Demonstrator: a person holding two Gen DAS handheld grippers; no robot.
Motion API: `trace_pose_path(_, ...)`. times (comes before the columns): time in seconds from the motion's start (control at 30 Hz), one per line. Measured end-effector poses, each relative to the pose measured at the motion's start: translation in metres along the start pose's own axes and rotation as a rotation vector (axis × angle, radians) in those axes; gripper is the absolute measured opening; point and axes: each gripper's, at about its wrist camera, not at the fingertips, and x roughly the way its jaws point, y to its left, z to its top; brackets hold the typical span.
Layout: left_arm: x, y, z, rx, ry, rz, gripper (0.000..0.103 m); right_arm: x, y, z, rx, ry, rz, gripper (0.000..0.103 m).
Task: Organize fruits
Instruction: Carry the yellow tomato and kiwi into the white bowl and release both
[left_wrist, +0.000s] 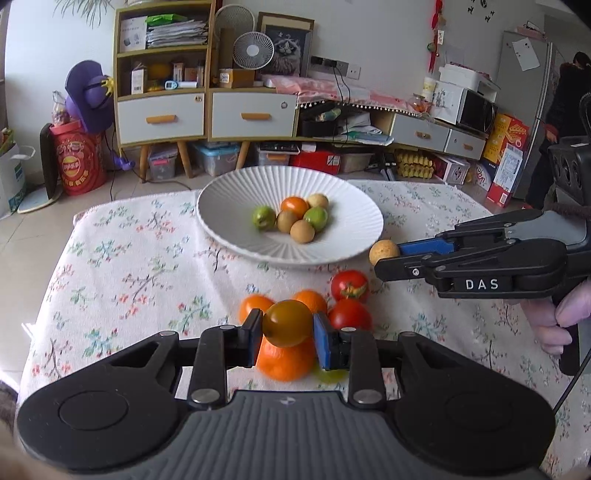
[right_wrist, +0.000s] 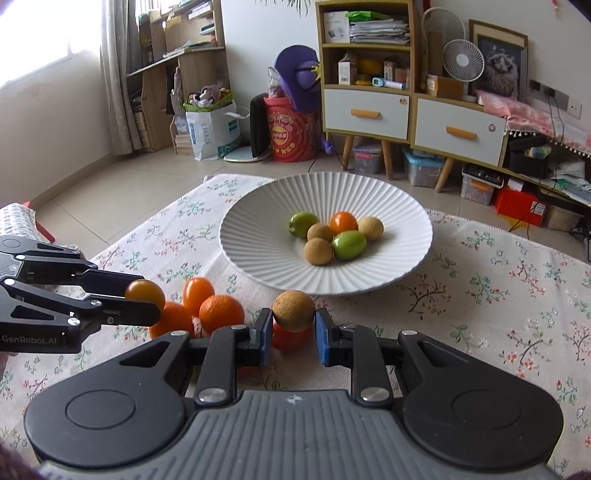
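Note:
My left gripper (left_wrist: 287, 328) is shut on a brownish-orange cherry tomato (left_wrist: 287, 323) and holds it above the fruit pile on the cloth. It also shows in the right wrist view (right_wrist: 144, 293). My right gripper (right_wrist: 293, 319) is shut on a tan longan (right_wrist: 293, 310), just short of the plate's near rim; the longan shows in the left wrist view (left_wrist: 384, 251). The white ribbed plate (left_wrist: 351, 229) (right_wrist: 258, 254) holds several small fruits: green, orange and tan. Loose oranges (right_wrist: 221, 312) and red tomatoes (left_wrist: 349, 286) lie on the cloth.
The table has a floral cloth (left_wrist: 129, 266). Its far edge lies just behind the plate. Beyond it are cabinets (left_wrist: 207, 110), storage boxes and a red drum (left_wrist: 79, 162) on the floor.

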Motion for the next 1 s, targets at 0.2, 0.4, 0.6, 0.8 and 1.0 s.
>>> trace_pose_path(0.2,0.017,-0.002,0.030,-0.005,-0.031,-0.010,0.027,0.009,-0.014,0.012,0.044,-0.003,-0.014,0.022)
trace_pose_path(0.4,0.049,-0.002,0.048,0.030,-0.009,-0.002,0.027,0.022,-0.028,0.020,0.072,0.004,-0.040,0.022)
trace_pose_path(0.6,0.074,-0.001,0.054,0.083,0.019,0.011,0.027,0.036,-0.033,0.022,0.040,0.013,-0.073,0.022)
trace_pose_path(0.8,0.092,-0.003,0.057,0.120,0.057,0.029,0.027,0.045,-0.032,0.022,0.001,0.028,-0.083,0.022)
trace_pose_path(1.0,0.100,-0.003,0.053,0.138,0.078,0.053,0.027,0.049,-0.033,0.024,-0.007,0.027,-0.069,0.022)
